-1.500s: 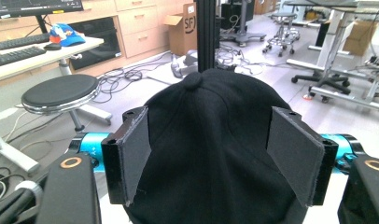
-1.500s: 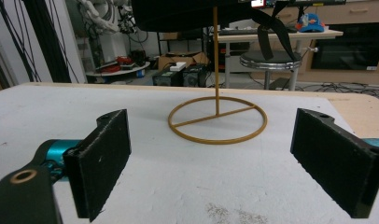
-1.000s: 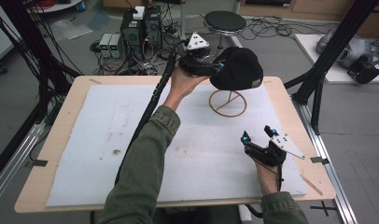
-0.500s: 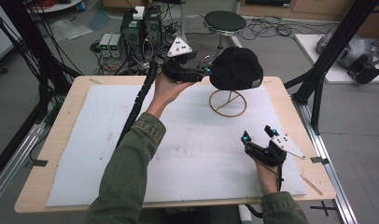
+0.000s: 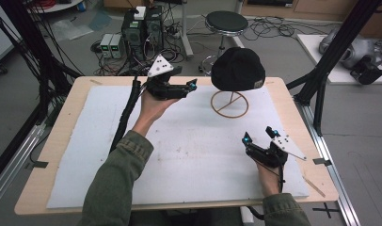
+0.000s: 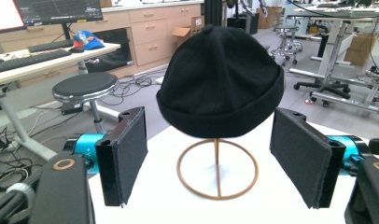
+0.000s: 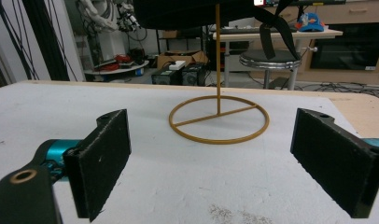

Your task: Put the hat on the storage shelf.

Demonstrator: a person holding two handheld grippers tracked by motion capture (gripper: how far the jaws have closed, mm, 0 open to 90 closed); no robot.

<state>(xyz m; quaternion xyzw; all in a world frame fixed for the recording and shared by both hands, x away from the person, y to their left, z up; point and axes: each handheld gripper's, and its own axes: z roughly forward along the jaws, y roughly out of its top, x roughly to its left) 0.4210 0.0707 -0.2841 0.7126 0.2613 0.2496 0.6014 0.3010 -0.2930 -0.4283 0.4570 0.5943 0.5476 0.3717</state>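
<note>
A black beanie hat (image 5: 238, 69) (image 6: 220, 79) rests on top of a thin gold wire stand (image 5: 230, 104) (image 6: 217, 170) (image 7: 219, 116) with a round base, at the far middle of the table. My left gripper (image 5: 191, 86) (image 6: 215, 163) hangs open in the air just left of the hat, its jaws spread wide and pointing at it, nothing between them. My right gripper (image 5: 258, 134) (image 7: 215, 163) stays open low over the white mat (image 5: 189, 141) at the front right, facing the stand from a distance.
The white mat covers most of the wooden table (image 5: 57, 122). A round stool (image 5: 226, 21) (image 6: 85, 86), computer boxes (image 5: 142, 26) and cables lie on the floor beyond the far edge. Black frame posts (image 5: 337, 52) stand at the table's right.
My left gripper has let go of the hat, which now sits on the stand, and has pulled back to the left with its jaws open. My right gripper has not moved.
</note>
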